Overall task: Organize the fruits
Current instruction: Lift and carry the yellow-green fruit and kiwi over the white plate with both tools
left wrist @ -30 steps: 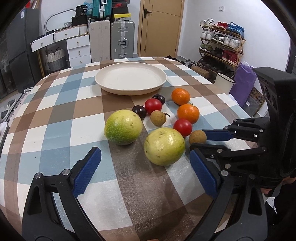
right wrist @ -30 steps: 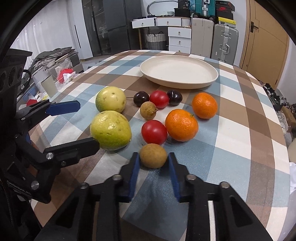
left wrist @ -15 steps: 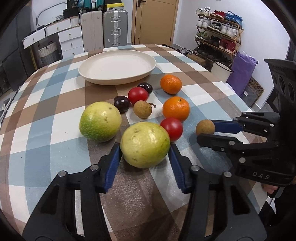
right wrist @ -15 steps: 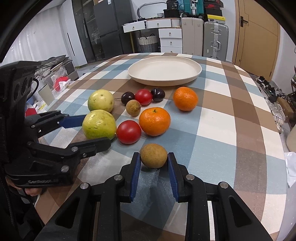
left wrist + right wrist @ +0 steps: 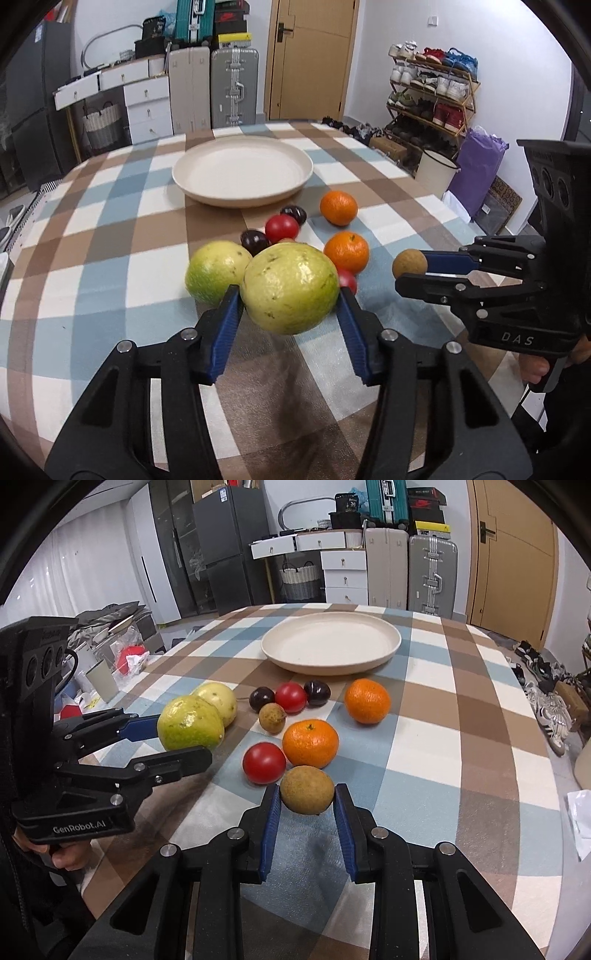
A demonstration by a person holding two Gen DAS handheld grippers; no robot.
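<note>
Guava [image 5: 290, 290], big and yellow-green, pinched at its widest girth between the blue ribbed pads of the left hand-held gripper [image 5: 290, 314] and carried just above the tabletop [image 5: 92, 258], at about 6 o'clock from the cream plate [image 5: 242, 171]. Probably rather heavy and firm, with a slightly bumpy, speckled skin; best held across the middle as now, since a grip nearer the top could let the round body roll out. Small brown fruit [image 5: 307, 789], maybe a longan, squeezed between the pads of the right hand-held gripper [image 5: 307, 805], which is nearly pressed together around it; raised a little, its shadow falling on the cloth below. Likely light, with a thin dry, matte shell, so only gentle pressure needed, otherwise risk of cracking. Left on the checked blue, brown and white cloth, which looks soft and fuzzy: second guava [image 5: 216, 271] at 9 o'clock of the held one, two oranges [image 5: 310, 743] [image 5: 367, 700] with pebbled rind, two glossy red tomatoes [image 5: 264, 763] [image 5: 291, 697] that could slip and bruise easily, two dark shiny plums [image 5: 261, 698] [image 5: 317, 692], and another small brown fruit [image 5: 272, 718]. Plate round, shallow, smooth, with a low raised rim, at 12 o'clock of the whole cluster and holding no fruit yet; likely stiff enough to receive the fruits.
</note>
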